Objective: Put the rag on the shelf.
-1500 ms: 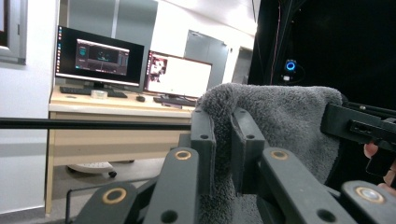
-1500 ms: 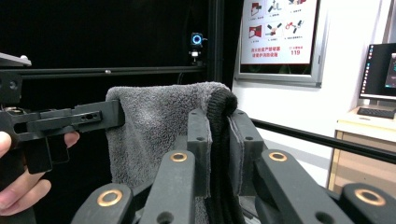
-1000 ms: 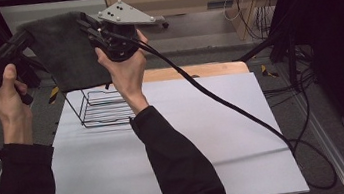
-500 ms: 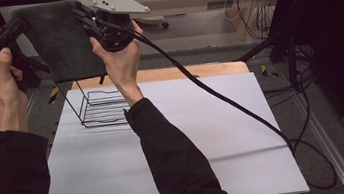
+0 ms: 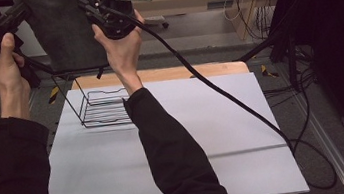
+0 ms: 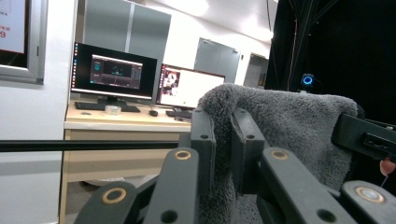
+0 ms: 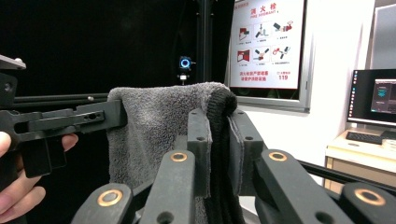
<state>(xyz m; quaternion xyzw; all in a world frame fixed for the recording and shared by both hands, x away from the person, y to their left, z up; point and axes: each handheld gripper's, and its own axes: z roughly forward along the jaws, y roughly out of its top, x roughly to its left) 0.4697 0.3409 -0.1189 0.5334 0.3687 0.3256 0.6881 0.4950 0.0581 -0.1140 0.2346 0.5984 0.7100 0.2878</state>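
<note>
High view: a person's left hand [image 5: 4,63] lifts the left gripper [image 5: 22,10] at 10 o'clock, its jaws clamped on one top corner of a grey towel [image 5: 63,35] — the cloth hangs stretched above the table's [image 5: 195,174] far edge, at about 11 o'clock. Just below stands a black wire rack [image 5: 103,108] on the white surface. At 12 o'clock the right gripper [image 5: 89,2] pinches the towel's other corner, jaws closed on the fabric, its cable [image 5: 220,95] trailing toward 4 o'clock.
</note>
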